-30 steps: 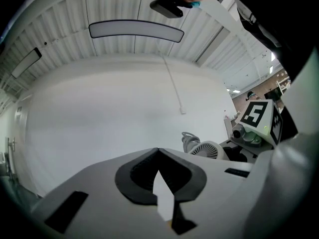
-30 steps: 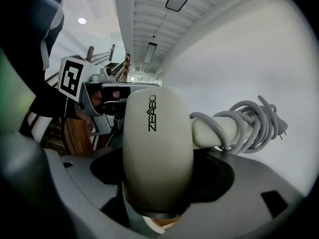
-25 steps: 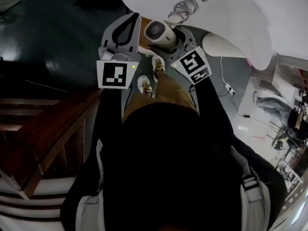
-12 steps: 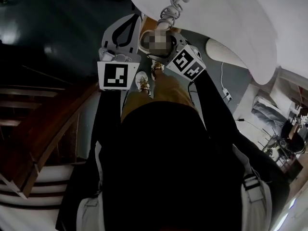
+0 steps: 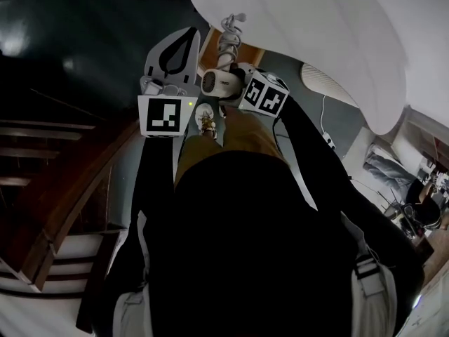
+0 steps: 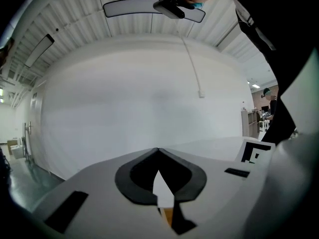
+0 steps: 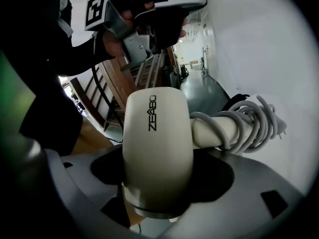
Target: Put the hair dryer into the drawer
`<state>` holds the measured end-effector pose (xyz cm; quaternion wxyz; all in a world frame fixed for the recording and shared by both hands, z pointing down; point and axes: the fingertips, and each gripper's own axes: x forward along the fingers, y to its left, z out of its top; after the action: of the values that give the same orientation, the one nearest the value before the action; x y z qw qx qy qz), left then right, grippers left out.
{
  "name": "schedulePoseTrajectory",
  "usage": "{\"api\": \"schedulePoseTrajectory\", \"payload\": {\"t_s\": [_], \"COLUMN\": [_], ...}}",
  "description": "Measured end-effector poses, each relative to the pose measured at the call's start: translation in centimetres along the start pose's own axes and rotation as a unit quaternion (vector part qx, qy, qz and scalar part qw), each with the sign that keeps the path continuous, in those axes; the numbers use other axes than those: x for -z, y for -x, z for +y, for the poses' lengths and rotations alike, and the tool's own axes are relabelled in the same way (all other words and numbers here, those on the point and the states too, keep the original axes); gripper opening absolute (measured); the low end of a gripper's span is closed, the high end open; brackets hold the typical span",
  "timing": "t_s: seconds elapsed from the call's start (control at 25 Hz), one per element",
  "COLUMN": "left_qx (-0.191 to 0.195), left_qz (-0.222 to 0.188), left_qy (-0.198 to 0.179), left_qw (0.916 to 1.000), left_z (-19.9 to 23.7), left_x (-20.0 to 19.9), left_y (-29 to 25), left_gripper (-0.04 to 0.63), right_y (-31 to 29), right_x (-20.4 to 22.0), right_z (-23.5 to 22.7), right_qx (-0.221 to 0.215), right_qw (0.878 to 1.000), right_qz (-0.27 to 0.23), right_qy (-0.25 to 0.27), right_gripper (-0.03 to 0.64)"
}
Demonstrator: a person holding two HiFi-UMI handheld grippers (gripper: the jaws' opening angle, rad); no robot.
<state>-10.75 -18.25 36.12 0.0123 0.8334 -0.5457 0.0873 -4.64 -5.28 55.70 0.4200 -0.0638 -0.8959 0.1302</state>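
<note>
The cream hair dryer (image 7: 157, 143) lies across my right gripper (image 7: 158, 183), whose jaws are shut on its barrel. Its grey cord (image 7: 251, 121) is wound around the handle, which sticks out to the right. In the head view the hair dryer (image 5: 219, 83) is held in the air just right of my left gripper (image 5: 175, 48), with the cord (image 5: 228, 34) pointing away from me. The left gripper (image 6: 158, 151) has its jaws shut tip to tip, with nothing between them. No drawer is visible in any view.
A large white round table (image 5: 316, 34) fills the upper right. Dark wooden steps (image 5: 63, 188) run down the left. A white ribbed object (image 5: 326, 72) and a power strip (image 5: 330, 142) are on the grey floor at right. My shoes (image 5: 207, 121) are below the grippers.
The right gripper has carried the hair dryer left and closer to the left gripper. The dryer's rear grille no longer faces the head camera. The left gripper has barely moved.
</note>
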Motion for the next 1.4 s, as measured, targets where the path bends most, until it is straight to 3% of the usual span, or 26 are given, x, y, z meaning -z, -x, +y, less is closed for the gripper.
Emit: {"api": "schedulePoseTrajectory", "payload": {"t_s": [0.16, 0.36, 0.6, 0.84, 1.0, 1.4], "left_qx": [-0.006, -0.016, -0.018, -0.019, -0.018, -0.023], "left_qz": [0.009, 0.023, 0.037, 0.045, 0.052, 0.064], "left_qy": [-0.005, 0.005, -0.010, -0.008, -0.007, -0.005], "left_qw": [0.9999, 0.9996, 0.9991, 0.9988, 0.9985, 0.9977], "left_z": [0.4, 0.6, 0.2, 0.0, -0.2, -0.4], "left_x": [0.6, 1.5, 1.9, 2.6, 3.0, 3.6], "left_y": [-0.4, -0.7, -1.1, -1.3, -1.4, -1.1], "left_gripper": [0.015, 0.015, 0.015, 0.015, 0.015, 0.015], "right_y": [-1.0, -1.8, -1.2, -0.4, -1.2, -3.9], "right_x": [1.3, 2.6, 4.6, 5.2, 6.3, 8.3], "right_z": [0.6, 1.9, 3.4, 4.5, 3.3, -3.0], "right_qx": [-0.035, -0.110, -0.186, -0.257, -0.246, -0.121], "right_qw": [0.999, 0.993, 0.978, 0.962, 0.963, 0.982], "right_qz": [0.017, 0.029, 0.076, 0.091, 0.107, 0.140], "right_qy": [0.005, 0.006, 0.047, 0.027, -0.002, -0.039], "right_gripper": [0.357, 0.357, 0.357, 0.357, 0.357, 0.357]}}
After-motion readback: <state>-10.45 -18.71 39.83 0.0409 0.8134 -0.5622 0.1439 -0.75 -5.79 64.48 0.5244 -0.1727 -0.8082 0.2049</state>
